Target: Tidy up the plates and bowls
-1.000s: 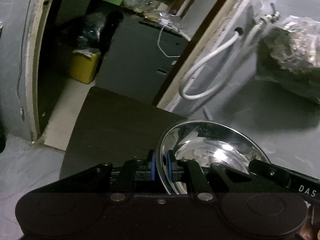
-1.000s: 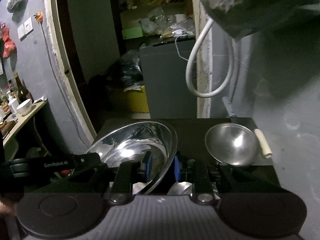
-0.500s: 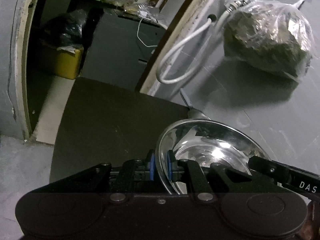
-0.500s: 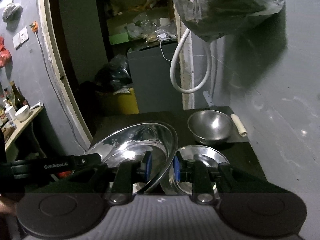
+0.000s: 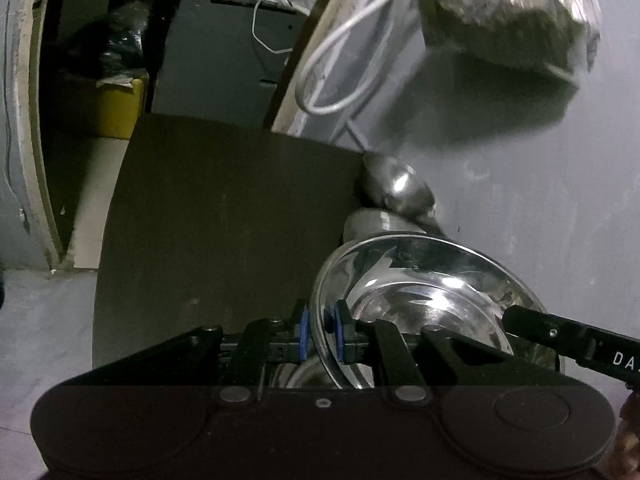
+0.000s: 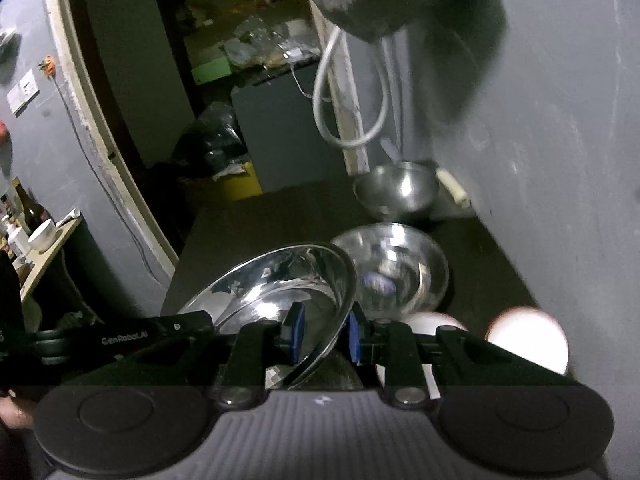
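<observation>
Carrying one large steel bowl (image 5: 432, 300) over the dark table (image 5: 224, 216), left gripper (image 5: 320, 336) and right gripper (image 6: 322, 336) each clench its rim; lower level into the nested bowl (image 6: 396, 272), releasing together.

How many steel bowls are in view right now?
3: a large bowl gripped by both grippers, a middle bowl on the dark table beyond it, a small bowl near the wall. More may be hidden.
</observation>
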Motion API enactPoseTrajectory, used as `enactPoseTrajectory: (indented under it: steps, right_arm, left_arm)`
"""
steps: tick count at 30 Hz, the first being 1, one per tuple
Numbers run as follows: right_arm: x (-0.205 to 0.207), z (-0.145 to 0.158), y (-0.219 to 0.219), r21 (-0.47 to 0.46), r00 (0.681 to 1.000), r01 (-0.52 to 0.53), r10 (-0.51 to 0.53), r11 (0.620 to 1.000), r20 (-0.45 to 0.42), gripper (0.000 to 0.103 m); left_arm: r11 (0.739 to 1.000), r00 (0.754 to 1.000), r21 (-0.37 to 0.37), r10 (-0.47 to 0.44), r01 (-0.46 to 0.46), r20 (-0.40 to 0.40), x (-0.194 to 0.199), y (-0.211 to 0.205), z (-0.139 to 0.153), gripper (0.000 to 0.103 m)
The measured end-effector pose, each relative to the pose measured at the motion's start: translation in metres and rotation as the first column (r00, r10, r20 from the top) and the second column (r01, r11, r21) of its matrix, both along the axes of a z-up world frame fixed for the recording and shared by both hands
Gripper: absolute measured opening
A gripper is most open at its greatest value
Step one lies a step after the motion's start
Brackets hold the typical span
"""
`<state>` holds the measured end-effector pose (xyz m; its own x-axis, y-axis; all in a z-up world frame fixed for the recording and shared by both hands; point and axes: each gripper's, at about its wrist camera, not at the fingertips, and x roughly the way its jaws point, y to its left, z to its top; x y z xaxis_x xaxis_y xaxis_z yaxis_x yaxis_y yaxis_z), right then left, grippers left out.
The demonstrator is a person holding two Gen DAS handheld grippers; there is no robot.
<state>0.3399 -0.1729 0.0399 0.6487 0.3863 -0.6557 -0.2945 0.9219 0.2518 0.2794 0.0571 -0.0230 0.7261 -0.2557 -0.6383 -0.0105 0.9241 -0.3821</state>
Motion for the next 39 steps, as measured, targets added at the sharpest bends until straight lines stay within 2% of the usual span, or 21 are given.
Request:
enactPoseTrajectory:
  steps: [5,12,19,26,32,39]
  right_arm:
    - [-0.014,-0.022,-0.005,0.026,0.997,0.033,-0.031,0.999,-0.068,0.027]
    - [-0.027,-0.053,-0.002,0.04,0.989,0.055,-0.049,0.998,-0.14,0.029]
    - [-0.03,-0.069,0.008,0.003,0.986,0.046,-0.045,0.999,-0.159,0.032]
    - [-0.035,-0.069,0.019,-0.077,0.993,0.02,-0.028,0.997,-0.114,0.033]
    - [-0.033,-0.071,0.024,-0.142,0.997,-0.008,-0.003,0.99,-0.08,0.037]
    - [-0.036,-0.07,0.025,-0.155,0.997,-0.039,0.029,0.987,-0.07,0.041]
  left_arm:
    - [0.998,0.999,0.059,-0.032,0.034,-0.028,-0.013,-0.003,-0.013,0.014]
    - [0.98,0.997,0.186,-0.067,0.072,-0.032,-0.019,-0.009,-0.018,0.014]
    - [0.968,0.997,0.24,-0.068,0.075,-0.038,-0.015,-0.013,-0.025,0.014]
    - [0.964,0.996,0.255,-0.061,0.076,-0.066,-0.013,-0.016,-0.035,0.016]
    - [0.965,0.994,0.251,-0.05,0.072,-0.092,-0.01,-0.019,-0.039,0.018]
    - [0.964,0.993,0.258,-0.041,0.068,-0.108,-0.005,-0.02,-0.039,0.018]
